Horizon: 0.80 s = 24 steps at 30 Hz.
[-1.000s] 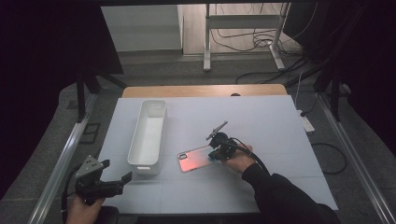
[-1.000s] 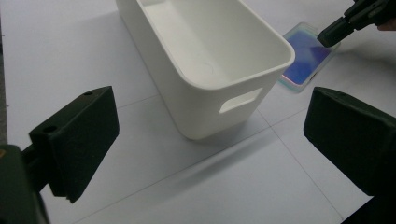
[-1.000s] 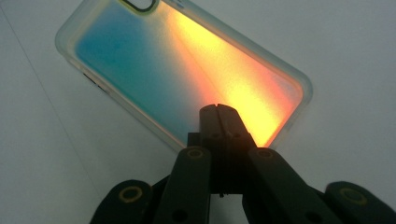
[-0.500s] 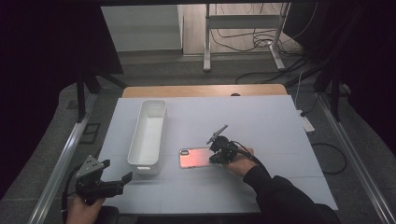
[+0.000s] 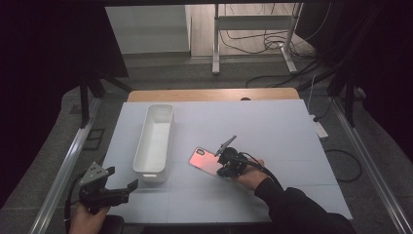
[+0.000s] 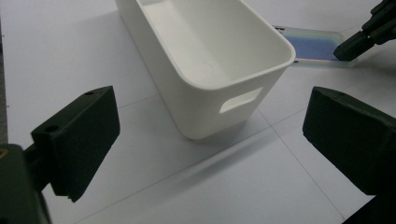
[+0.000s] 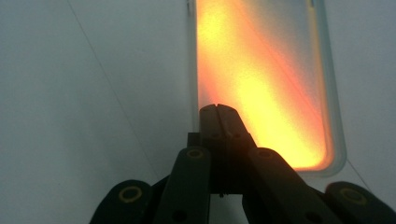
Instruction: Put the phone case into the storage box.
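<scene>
A phone [image 5: 204, 160] with a shiny pink-orange back lies flat on the white table, right of a long white bin [image 5: 155, 139]. My right gripper [image 5: 221, 165] is shut, its closed tips over the phone's near end. In the right gripper view the joined tips [image 7: 218, 112] sit above the glowing phone [image 7: 266, 70], with nothing between them. Whether they touch it I cannot tell. My left gripper [image 5: 121, 178] hangs at the table's near left corner, open and empty. Its jaws frame the bin's handle end [image 6: 238, 100], well short of it.
The bin [image 6: 205, 56] is empty. The phone [image 6: 313, 46] and the right gripper's tip [image 6: 355, 44] appear beyond it in the left gripper view. A wooden strip [image 5: 209, 95] borders the table's far edge, with metal rails along both sides and cables on the floor behind.
The right gripper has shifted slightly toward the person over the phone. The left gripper and the bin have not moved.
</scene>
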Motion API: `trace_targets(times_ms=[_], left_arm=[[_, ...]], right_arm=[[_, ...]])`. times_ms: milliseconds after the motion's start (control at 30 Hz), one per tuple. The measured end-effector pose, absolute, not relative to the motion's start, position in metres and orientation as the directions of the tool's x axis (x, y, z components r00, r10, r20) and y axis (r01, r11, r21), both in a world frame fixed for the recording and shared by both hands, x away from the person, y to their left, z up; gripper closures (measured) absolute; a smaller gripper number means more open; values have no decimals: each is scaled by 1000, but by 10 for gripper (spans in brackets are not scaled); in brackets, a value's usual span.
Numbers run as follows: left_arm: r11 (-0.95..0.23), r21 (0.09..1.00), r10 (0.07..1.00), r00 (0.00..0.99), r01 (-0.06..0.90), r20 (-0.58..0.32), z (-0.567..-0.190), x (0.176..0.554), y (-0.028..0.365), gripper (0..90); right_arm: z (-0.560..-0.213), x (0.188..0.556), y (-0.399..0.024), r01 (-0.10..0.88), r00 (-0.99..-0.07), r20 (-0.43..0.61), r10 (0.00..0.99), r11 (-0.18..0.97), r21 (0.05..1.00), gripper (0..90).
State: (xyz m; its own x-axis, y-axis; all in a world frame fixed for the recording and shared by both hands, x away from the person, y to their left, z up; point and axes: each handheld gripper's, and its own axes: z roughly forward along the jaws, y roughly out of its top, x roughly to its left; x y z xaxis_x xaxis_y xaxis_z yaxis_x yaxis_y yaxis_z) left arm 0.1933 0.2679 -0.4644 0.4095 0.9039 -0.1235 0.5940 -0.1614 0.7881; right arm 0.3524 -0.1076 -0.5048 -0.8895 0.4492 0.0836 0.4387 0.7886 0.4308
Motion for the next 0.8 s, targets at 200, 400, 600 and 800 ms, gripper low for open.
trace_targets(times_ms=[200, 400, 600, 800], left_arm=[[-161, 787, 905, 408, 595, -123, -464, 193, 268, 51], [-161, 787, 905, 407, 595, -122, -464, 193, 268, 53], [-160, 788, 905, 406, 595, -124, -464, 193, 268, 54], [-162, 787, 906, 406, 596, -121, -464, 193, 267, 57]], right_arm=[[-505, 349, -104, 435, -893, 95, 440, 790, 432, 895], [-506, 346, -101, 424, -899, 94, 427, 797, 431, 896], [-504, 345, -101, 424, -899, 94, 428, 795, 434, 895], [-495, 345, -104, 423, -895, 82, 439, 776, 468, 812]])
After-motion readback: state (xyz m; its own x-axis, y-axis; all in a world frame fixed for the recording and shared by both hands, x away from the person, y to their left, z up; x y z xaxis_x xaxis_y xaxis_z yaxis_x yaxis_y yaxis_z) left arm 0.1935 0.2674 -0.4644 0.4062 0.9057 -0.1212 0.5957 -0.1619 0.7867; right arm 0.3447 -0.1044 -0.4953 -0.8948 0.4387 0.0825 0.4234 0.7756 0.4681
